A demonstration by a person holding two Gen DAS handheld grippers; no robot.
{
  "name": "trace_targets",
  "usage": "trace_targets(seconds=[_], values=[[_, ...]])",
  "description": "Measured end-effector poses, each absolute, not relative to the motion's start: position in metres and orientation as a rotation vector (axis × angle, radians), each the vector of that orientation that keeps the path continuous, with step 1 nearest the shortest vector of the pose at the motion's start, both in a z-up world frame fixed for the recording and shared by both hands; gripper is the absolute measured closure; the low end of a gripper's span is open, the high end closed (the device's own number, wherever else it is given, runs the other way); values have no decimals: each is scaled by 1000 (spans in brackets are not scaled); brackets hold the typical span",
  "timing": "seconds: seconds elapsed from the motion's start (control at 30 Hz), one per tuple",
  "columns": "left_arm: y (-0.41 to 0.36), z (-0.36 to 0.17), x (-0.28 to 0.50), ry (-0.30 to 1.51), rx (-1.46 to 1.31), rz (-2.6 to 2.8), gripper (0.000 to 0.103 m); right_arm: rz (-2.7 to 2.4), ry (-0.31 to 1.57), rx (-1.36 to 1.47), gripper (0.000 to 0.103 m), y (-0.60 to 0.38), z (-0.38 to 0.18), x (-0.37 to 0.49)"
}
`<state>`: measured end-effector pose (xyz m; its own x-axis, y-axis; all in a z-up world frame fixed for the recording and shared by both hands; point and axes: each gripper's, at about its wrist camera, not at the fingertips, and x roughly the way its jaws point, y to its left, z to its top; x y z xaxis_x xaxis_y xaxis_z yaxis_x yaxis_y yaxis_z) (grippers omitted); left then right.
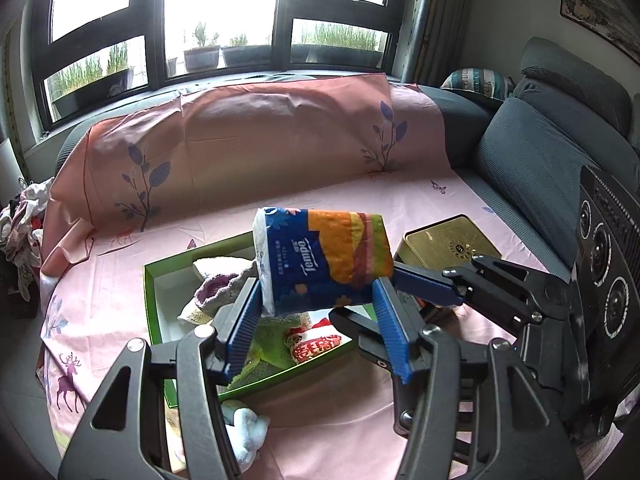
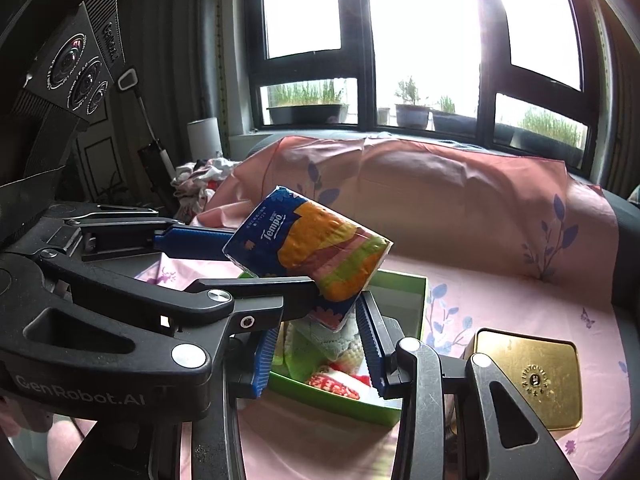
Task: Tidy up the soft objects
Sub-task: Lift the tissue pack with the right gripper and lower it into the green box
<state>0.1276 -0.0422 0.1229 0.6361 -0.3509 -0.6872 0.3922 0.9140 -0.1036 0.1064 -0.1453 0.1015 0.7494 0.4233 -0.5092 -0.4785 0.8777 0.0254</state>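
The blue-and-orange plastic-wrapped Tempo tissue pack [image 1: 322, 258] was held in the air above the open green cardboard box [image 1: 154, 308], which sat on the pink-sheeted sofa seat. The left gripper [image 1: 316, 300] clasped the pack's lower end between its blue pads. The right gripper [image 2: 316, 322] gripped the pack's other end. Only the left wrist view showed a white plush toy [image 1: 250, 432] at the seat's front edge. Both views showed a closed gold tin [image 2: 528, 376] just beside the box.
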Motion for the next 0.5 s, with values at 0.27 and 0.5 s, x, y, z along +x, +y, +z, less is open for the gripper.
trace_targets(seconds=[0.27, 0.5], values=[[-26, 75, 168, 884, -12, -404, 47, 507, 644, -103, 62, -130, 59, 149], [-22, 39, 190, 965, -36, -380, 47, 497, 735, -85, 62, -122, 25, 172]])
